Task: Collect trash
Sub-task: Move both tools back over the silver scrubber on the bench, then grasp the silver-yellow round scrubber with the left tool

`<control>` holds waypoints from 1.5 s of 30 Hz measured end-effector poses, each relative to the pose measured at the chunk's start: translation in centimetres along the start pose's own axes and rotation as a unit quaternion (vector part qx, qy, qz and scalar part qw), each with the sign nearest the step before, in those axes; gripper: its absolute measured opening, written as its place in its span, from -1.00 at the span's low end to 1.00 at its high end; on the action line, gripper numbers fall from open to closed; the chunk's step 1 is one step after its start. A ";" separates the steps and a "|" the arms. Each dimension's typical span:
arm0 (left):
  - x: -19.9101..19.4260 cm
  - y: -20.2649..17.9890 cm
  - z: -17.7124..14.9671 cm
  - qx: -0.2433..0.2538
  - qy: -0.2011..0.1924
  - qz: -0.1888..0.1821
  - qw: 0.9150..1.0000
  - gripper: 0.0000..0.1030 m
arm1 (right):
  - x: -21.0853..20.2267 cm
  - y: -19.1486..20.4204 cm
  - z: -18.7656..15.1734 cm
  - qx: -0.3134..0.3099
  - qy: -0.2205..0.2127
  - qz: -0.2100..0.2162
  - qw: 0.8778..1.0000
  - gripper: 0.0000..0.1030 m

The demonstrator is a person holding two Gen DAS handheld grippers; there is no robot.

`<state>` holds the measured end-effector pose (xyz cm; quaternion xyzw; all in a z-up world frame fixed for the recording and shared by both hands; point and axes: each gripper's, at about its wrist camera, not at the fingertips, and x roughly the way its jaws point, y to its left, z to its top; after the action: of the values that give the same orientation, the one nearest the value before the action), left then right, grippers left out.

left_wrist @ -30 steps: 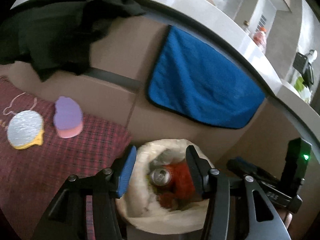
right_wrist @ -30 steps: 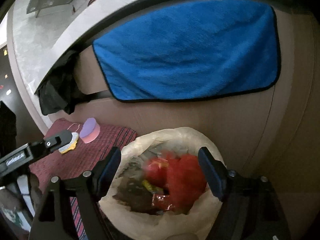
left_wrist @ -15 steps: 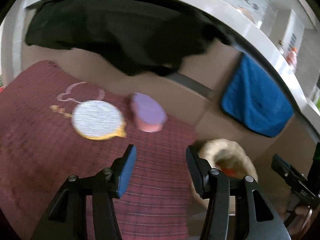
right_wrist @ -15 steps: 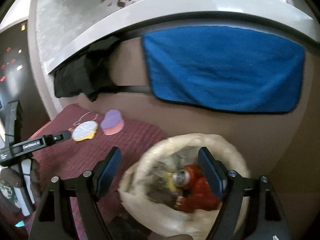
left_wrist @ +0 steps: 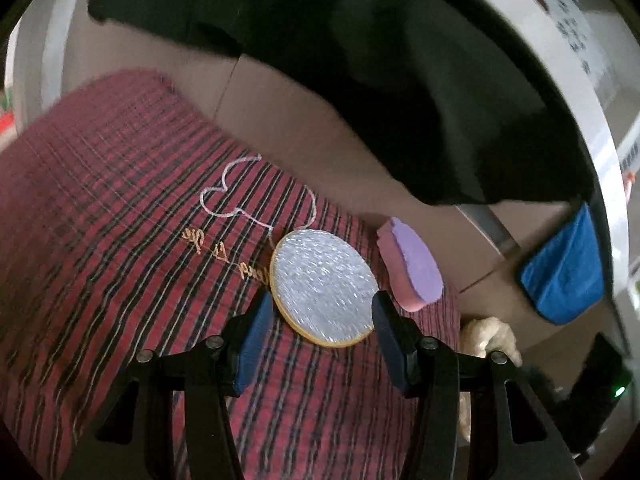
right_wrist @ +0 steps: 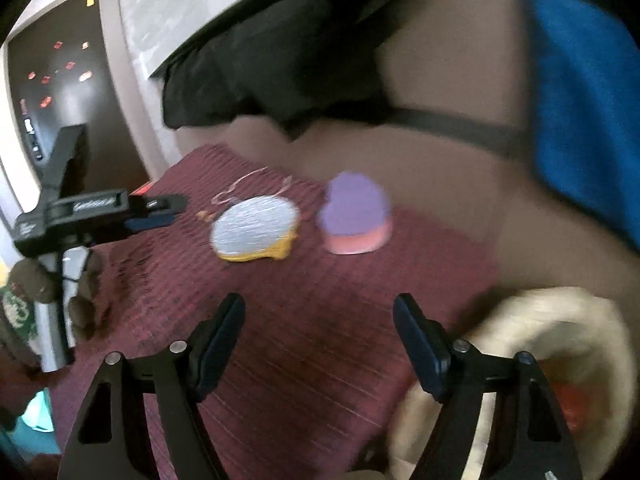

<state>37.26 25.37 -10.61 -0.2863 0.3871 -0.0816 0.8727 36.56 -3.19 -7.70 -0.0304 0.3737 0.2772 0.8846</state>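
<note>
A round silver disc with a yellow rim lies on a red plaid cloth, with a purple-and-pink sponge to its right. My left gripper is open and hovers at the disc's near edge, its blue pads on either side without pressing. In the right wrist view the left gripper is just left of the disc and apart from it. My right gripper is open and empty over the cloth, short of the sponge. A cream trash bag stands at the lower right, with something red inside.
A black garment and a blue towel hang over the brown panel behind the cloth. The trash bag sits beyond the cloth's right edge. A hand holds the left tool at the far left.
Both grippers swung left, from above the trash bag to over the plaid cloth. The disc and sponge now lie close ahead. Both grippers stayed open.
</note>
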 end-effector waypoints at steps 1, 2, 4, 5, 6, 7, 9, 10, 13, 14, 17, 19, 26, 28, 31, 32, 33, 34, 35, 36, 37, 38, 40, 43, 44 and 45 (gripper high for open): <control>0.7 0.7 0.6 -0.010 0.013 -0.011 1.000 0.02 | 1.5 0.7 0.4 0.002 0.011 0.016 1.000 0.43; 1.1 1.1 0.8 -0.013 0.021 -0.017 1.000 0.02 | 2.4 1.2 0.6 0.003 0.017 0.021 1.000 0.43; 2.0 1.5 1.5 -0.017 0.031 -0.024 0.999 0.02 | 4.7 2.5 1.2 -0.002 0.031 0.029 0.999 0.41; 2.5 1.7 1.9 -0.020 0.035 -0.028 0.999 0.02 | 5.4 2.9 1.5 -0.007 0.034 0.033 0.999 0.36; 2.9 1.8 2.2 -0.023 0.039 -0.032 0.998 0.02 | 6.1 3.6 1.9 -0.013 0.037 0.043 0.998 0.29; 3.4 2.0 2.5 -0.030 0.044 -0.037 0.998 0.02 | 6.9 4.3 2.3 -0.020 0.041 0.060 0.997 0.24; 4.2 2.3 2.9 -0.043 0.049 -0.039 0.997 0.02 | 8.4 5.4 3.1 -0.031 0.047 0.086 0.995 0.07; 4.5 2.5 3.1 -0.050 0.048 -0.040 0.997 0.02 | 8.9 5.8 3.4 -0.036 0.048 0.089 0.994 0.07; 5.0 2.9 3.5 -0.061 0.039 -0.031 0.997 0.02 | 10.8 6.7 4.0 -0.049 0.056 0.094 0.993 0.07; 5.2 3.1 3.6 -0.064 0.038 -0.031 0.997 0.02 | 11.2 6.8 4.1 -0.049 0.062 0.094 0.992 0.07; 6.1 3.4 3.4 -0.074 0.050 -0.034 0.995 0.02 | 12.4 6.5 3.6 -0.044 0.083 0.095 0.991 0.06; 6.7 3.4 3.2 -0.082 0.061 -0.044 0.994 0.02 | 12.5 6.3 3.0 -0.042 0.089 0.096 0.991 0.07; 6.9 2.3 3.2 -0.099 0.064 -0.073 0.990 0.03 | 12.4 5.7 2.7 -0.044 0.091 0.095 0.990 0.06; 6.6 2.0 3.3 -0.104 0.067 -0.084 0.989 0.03 | 12.2 5.3 2.6 -0.043 0.089 0.096 0.990 0.06; 5.9 1.4 3.4 -0.101 0.071 -0.099 0.987 0.03 | 11.8 4.9 2.2 -0.039 0.087 0.096 0.991 0.06; 5.9 1.1 3.4 -0.098 0.072 -0.101 0.987 0.03 | 11.5 4.7 2.1 -0.038 0.086 0.096 0.991 0.06; 5.8 0.7 3.3 -0.094 0.074 -0.102 0.988 0.03 | 11.3 4.6 2.0 -0.037 0.085 0.096 0.991 0.06; 5.9 0.3 3.3 -0.090 0.077 -0.102 0.988 0.03 | 11.2 4.5 1.9 -0.035 0.084 0.097 0.991 0.06; 5.9 0.0 3.3 -0.087 0.080 -0.103 0.988 0.03 | 10.9 4.3 1.8 -0.035 0.084 0.097 0.991 0.06; 5.9 -0.4 3.2 -0.086 0.084 -0.105 0.987 0.01 | 10.7 4.1 1.7 -0.034 0.083 0.096 0.991 0.07; 6.0 -0.7 3.1 -0.084 0.087 -0.108 0.987 -0.04 | 10.6 4.1 1.6 -0.034 0.082 0.095 0.992 0.09; 6.2 -1.2 3.0 -0.082 0.092 -0.113 0.986 -0.09 | 10.4 3.9 1.4 -0.034 0.081 0.094 0.992 0.09; 6.5 -2.0 2.8 -0.074 0.102 -0.118 0.985 -0.30 | 9.9 3.6 1.1 -0.034 0.079 0.095 0.992 0.09; 6.8 -3.2 2.3 -0.053 0.107 -0.109 0.987 -0.64 | 9.0 3.0 0.5 -0.030 0.075 0.097 0.992 0.06; 6.7 -3.4 2.2 -0.046 0.106 -0.105 0.988 -0.71 | 8.5 2.5 0.1 -0.028 0.074 0.098 0.992 0.06; 6.7 -3.8 2.1 -0.038 0.103 -0.097 0.989 -0.72 | 8.2 2.3 -0.1 -0.026 0.073 0.098 0.992 0.07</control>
<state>43.64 20.71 -11.58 -0.3453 0.4479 -0.1806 0.8047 39.96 2.56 -12.95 -0.0365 0.4310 0.3690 0.8226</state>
